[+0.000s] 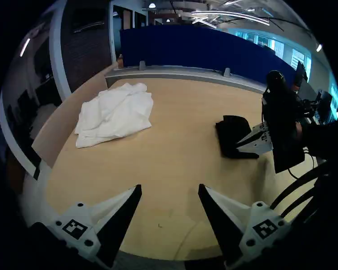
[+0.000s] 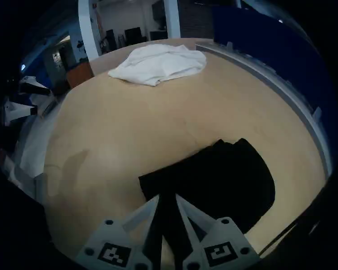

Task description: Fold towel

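A crumpled white towel [image 1: 115,114] lies at the far left of the round wooden table [image 1: 182,148]. A small dark towel [image 1: 230,130] lies flat at the right. My left gripper [image 1: 169,189] hovers open over the near table edge, holding nothing. Farther right, the right gripper [image 1: 241,145] meets the dark towel's near edge. In the right gripper view, the right gripper [image 2: 167,198] has its fingers close together with a fold of the dark towel [image 2: 223,180] between them. The white towel [image 2: 162,63] lies far across the table [image 2: 124,126], and the left gripper [image 2: 20,96] is at the left edge.
A blue partition [image 1: 196,49] on a grey ledge [image 1: 187,72] runs along the table's far side. A tan panel [image 1: 65,117] leans at the left edge. A dark chair frame [image 1: 304,189] stands at the right. Bare wood lies between the two towels.
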Tool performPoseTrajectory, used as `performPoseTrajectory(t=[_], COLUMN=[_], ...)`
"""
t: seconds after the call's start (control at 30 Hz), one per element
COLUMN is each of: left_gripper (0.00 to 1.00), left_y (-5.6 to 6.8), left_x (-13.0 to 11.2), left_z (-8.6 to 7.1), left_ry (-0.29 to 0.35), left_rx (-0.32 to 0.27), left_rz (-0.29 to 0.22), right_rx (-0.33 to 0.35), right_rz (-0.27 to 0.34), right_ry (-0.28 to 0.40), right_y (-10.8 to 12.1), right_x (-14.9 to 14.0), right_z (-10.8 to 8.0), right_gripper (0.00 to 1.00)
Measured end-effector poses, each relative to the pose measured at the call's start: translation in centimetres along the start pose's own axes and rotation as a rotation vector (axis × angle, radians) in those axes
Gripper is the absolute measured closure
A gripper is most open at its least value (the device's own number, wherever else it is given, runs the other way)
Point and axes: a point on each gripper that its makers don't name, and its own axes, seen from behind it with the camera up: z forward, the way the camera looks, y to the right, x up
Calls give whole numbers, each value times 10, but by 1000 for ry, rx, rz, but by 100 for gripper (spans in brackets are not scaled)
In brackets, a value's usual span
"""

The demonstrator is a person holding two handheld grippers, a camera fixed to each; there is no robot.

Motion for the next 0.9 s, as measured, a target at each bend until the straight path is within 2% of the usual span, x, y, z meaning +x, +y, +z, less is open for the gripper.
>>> performPoseTrajectory(t=[0.07, 0.1, 0.23, 0.33, 0.53, 0.7, 0.9], left_gripper=[7, 7, 7, 7, 7, 7, 7], left_y=[0, 1, 0, 0, 1, 3, 4], left_x=[1, 1, 1, 1, 2, 3, 5], left_z=[1, 1, 4, 5, 6, 6, 5], left_ry=[1, 1, -1, -2, -3, -2, -1], left_rx=[-1, -1, 1, 3, 0, -3, -9], left_rz=[0, 1, 4, 5, 6, 13, 22], right_rx=[-5, -7, -7, -6, -43, -78, -131], right_rz=[-2, -4, -15, -8, 20, 30, 54], right_ry=[8, 14, 37, 49, 73, 72, 47], right_y=[1, 1, 1, 1, 10, 15, 21], right_x=[1, 1, 2, 1, -1, -11, -35], right_z=[-3, -5, -15, -23, -35, -44, -58], right_gripper=[81, 73, 31, 13, 4, 3, 3])
